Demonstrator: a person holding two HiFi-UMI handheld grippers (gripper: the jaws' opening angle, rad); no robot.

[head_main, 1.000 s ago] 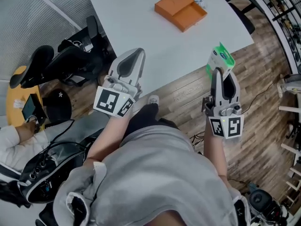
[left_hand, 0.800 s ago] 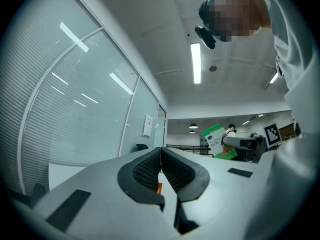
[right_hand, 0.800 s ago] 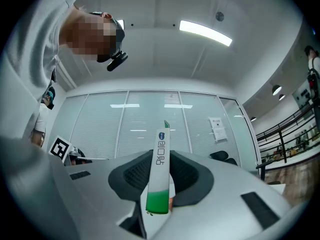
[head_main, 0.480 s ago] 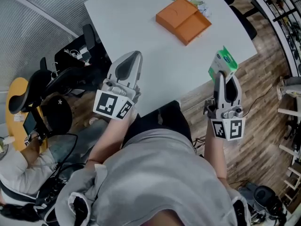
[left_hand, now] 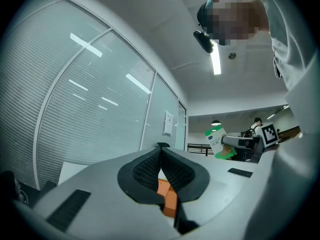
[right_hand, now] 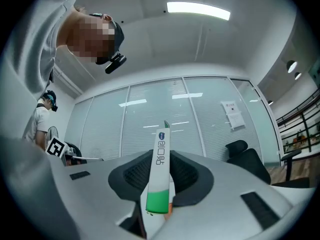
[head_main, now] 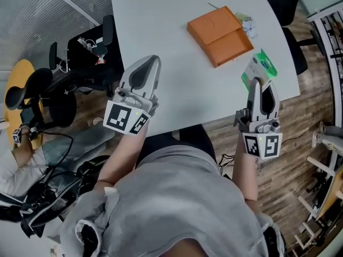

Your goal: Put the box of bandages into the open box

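Observation:
The orange open box point(head_main: 220, 32) lies on the white table point(head_main: 161, 20), toward its far right. My right gripper point(head_main: 261, 83) is shut on the green-and-white box of bandages point(head_main: 259, 68) and holds it upright over the table's right edge, nearer to me than the orange box. In the right gripper view the box of bandages point(right_hand: 160, 176) stands on its narrow edge between the pads. My left gripper point(head_main: 150, 62) is shut on nothing, above the table's near left part. The left gripper view shows the orange box point(left_hand: 168, 198) beyond the closed jaws and the box of bandages point(left_hand: 217, 141) far right.
Small packets point(head_main: 247, 23) lie beside the orange box. Black office chairs point(head_main: 86, 52) crowd the table's left side, and another chair point(head_main: 286, 4) stands at the far right. A seated person point(head_main: 21, 165) and cables are at lower left. Wooden floor point(head_main: 300, 143) lies to the right.
The person has stepped up to the table. Both grippers, earlier over the floor and the table's edge, are now above the tabletop. The box of bandages stays in the right gripper, closer to the orange box.

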